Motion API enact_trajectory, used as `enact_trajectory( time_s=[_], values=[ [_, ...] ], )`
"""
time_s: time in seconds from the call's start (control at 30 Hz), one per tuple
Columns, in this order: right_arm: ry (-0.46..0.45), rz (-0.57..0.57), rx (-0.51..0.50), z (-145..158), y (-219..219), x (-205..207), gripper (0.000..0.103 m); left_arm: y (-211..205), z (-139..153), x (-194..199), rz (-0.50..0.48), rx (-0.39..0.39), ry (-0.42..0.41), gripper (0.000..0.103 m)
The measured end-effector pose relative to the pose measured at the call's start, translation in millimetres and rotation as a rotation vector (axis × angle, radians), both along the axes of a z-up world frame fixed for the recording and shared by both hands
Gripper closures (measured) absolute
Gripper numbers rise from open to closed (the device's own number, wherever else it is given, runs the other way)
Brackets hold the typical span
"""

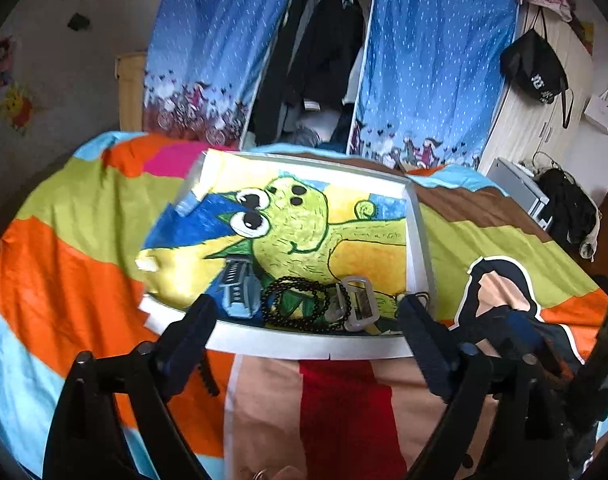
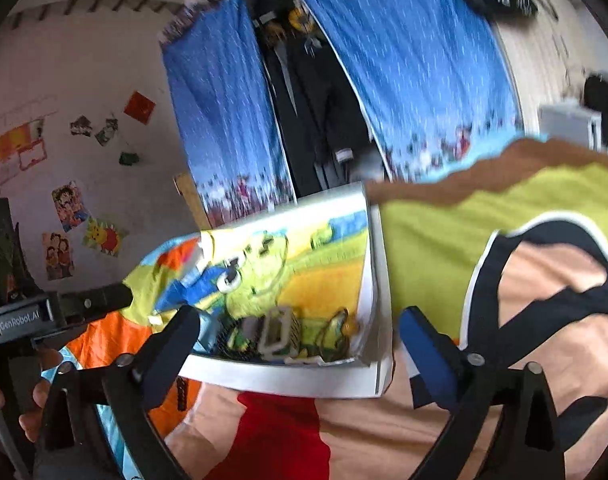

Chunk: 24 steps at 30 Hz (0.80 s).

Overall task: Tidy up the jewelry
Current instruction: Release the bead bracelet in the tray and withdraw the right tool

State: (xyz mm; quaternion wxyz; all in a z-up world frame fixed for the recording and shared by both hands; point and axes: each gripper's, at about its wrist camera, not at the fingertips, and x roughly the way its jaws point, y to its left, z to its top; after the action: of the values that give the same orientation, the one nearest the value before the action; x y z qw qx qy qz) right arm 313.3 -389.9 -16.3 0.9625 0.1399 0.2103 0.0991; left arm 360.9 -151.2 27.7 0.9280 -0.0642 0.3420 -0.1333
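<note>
Beaded bracelet [image 1: 299, 300], watch [image 1: 236, 286], buckles [image 1: 358, 302] in white tray [image 1: 304, 342]

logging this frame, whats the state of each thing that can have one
left claw: open, empty
right claw: open, empty
white tray: on the bed, jewelry gathered at its near edge
black bead bracelet: coiled in the tray
wardrobe curtain: parted, clothes showing
</note>
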Motion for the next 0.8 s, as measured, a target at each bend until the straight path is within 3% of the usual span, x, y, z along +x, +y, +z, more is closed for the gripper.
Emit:
enact_trajectory(
  time_s=[0.4, 0.8],
  values=[
    [-0.219, -0.045, -0.093, 28, 34, -101, 0.000, 51, 25, -103, 0.065, 0.036, -0.146, 0.004],
    [-0.226, -0.014, -0.148, 26, 74, -162, 0.000, 101, 14, -197, 0.102, 0.118, -0.191, 0.002]
  ],
)
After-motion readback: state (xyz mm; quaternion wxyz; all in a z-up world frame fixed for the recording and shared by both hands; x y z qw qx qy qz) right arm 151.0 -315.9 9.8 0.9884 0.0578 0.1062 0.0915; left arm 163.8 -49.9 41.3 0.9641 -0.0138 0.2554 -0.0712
